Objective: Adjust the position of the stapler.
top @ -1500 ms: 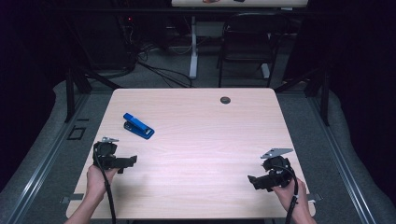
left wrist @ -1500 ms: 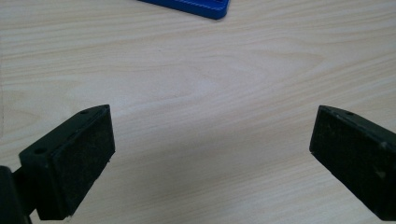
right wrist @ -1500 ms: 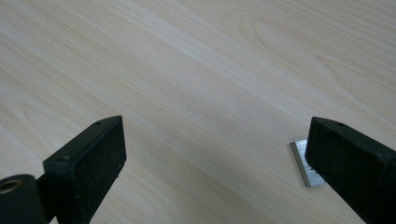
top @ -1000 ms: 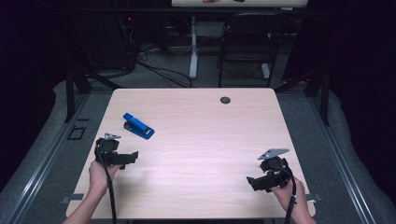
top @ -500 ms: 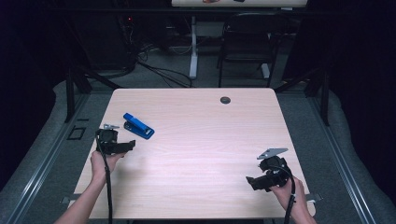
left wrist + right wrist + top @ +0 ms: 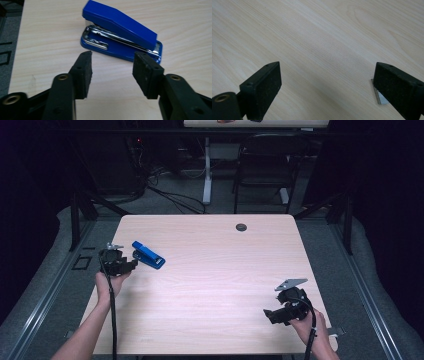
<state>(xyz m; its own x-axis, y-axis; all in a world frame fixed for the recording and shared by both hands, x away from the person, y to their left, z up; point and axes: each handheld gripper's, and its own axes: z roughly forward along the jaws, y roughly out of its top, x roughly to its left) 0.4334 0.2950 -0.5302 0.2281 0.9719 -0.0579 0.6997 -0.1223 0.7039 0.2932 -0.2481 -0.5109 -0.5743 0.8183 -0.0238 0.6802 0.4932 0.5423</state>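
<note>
A blue stapler [image 6: 148, 255] lies on the wooden table [image 6: 215, 270] near its left edge. In the left gripper view the stapler [image 6: 120, 32] rests just ahead of my left gripper [image 6: 112, 62]. Its jaws have just been closing and stand partly open, with only bare table between them. In the high view the left gripper [image 6: 131, 263] points at the stapler's near end. My right gripper [image 6: 267, 316] hovers near the front right corner. Its jaws [image 6: 327, 75] are wide open over bare wood. A small silvery metal piece [image 6: 379, 97] lies by the right jaw.
A black round grommet [image 6: 241, 227] sits near the table's far edge. A chair [image 6: 262, 165] and a desk leg stand beyond the table on grey floor. The left table edge runs close beside the left hand.
The left hand has moved away from the person up to the stapler, and its jaws have narrowed. The right hand has stayed where it was.
</note>
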